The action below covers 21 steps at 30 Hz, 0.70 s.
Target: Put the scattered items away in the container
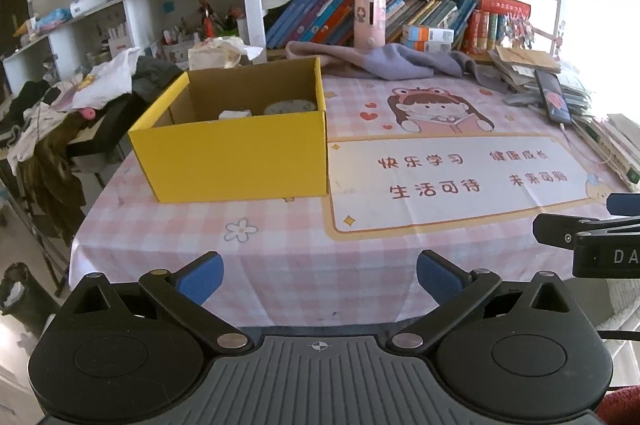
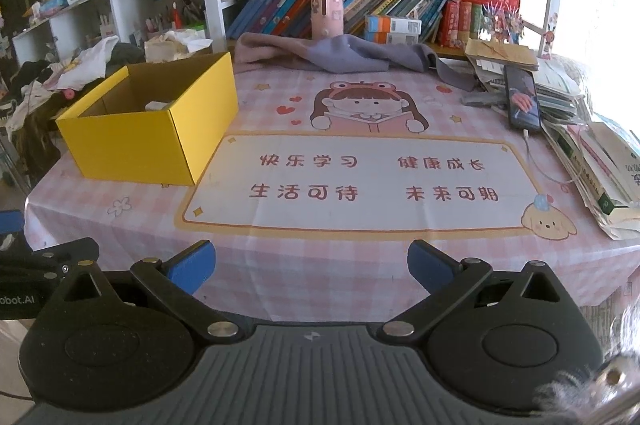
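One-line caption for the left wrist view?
Open left gripper faces a yellow box holding small items on the pink tablecloth.

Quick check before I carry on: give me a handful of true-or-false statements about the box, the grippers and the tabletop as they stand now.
1. The yellow box is open at the top. True.
2. The box is empty. False: at least two pale items lie inside.
3. The left hand-held gripper is clamped on an item. False: its jaws are spread, holding nothing.
4. The right hand-held gripper is open and empty. True.
5. A phone lies at the table's right side on a stack of papers. True.
6. The purple cloth is inside the box. False: it lies on the table by the bookshelf.
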Each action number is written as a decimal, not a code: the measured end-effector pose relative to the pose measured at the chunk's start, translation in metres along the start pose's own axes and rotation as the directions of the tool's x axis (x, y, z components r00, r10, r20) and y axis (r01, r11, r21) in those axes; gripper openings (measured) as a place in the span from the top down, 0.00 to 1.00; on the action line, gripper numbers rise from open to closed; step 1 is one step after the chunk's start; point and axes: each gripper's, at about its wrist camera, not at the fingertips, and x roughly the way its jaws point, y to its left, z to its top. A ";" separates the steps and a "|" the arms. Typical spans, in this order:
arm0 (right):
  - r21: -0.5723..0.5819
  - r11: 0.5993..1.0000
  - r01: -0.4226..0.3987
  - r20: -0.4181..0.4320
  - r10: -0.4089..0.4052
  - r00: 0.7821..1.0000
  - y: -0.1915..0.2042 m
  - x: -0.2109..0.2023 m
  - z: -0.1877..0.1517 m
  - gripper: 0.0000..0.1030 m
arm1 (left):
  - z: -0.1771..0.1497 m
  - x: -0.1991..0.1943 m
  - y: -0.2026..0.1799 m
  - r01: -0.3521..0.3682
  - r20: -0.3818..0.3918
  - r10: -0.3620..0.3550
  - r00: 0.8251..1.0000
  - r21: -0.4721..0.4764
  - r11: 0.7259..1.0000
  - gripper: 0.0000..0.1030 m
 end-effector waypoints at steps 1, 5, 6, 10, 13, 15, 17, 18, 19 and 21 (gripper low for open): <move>0.000 1.000 0.000 0.000 0.000 1.000 0.000 0.000 0.000 0.00 | 0.000 0.000 0.000 0.002 -0.002 -0.002 1.000 -0.001 1.000 0.00; -0.001 1.000 0.001 0.001 -0.001 1.000 0.000 0.000 0.000 0.00 | 0.000 0.000 0.001 0.006 0.002 -0.006 1.000 -0.007 1.000 0.00; 0.000 1.000 0.001 0.001 -0.001 1.000 0.000 0.000 0.000 0.00 | 0.001 0.001 0.001 0.007 0.002 -0.007 1.000 -0.006 1.000 0.00; 0.000 1.000 -0.001 0.000 0.001 1.000 -0.001 0.000 0.000 0.00 | 0.001 0.002 0.001 0.011 -0.001 -0.011 1.000 0.000 1.000 0.00; -0.001 1.000 0.000 0.000 0.000 1.000 0.000 0.001 0.000 0.00 | 0.001 0.003 0.001 0.012 -0.008 -0.012 1.000 0.001 1.000 0.00; -0.001 1.000 0.000 -0.001 0.000 1.000 0.000 0.001 0.000 0.00 | 0.000 0.004 0.001 0.011 -0.012 -0.011 1.000 -0.001 1.000 0.00; -0.002 1.000 0.000 -0.005 0.000 1.000 0.000 0.003 0.000 0.00 | 0.001 0.004 0.001 0.009 -0.016 -0.009 1.000 -0.001 1.000 0.00; -0.003 1.000 0.000 -0.007 0.000 1.000 0.001 0.003 0.000 0.00 | 0.000 0.004 0.001 0.010 -0.017 -0.010 1.000 -0.001 1.000 0.00; -0.004 1.000 0.000 -0.008 0.000 1.000 0.000 0.004 0.000 0.00 | 0.000 0.005 0.001 0.011 -0.018 -0.011 1.000 0.000 1.000 0.00; -0.006 1.000 -0.001 -0.010 0.001 1.000 0.002 0.005 0.001 0.00 | 0.000 0.005 0.001 0.011 -0.020 -0.011 1.000 0.002 1.000 0.00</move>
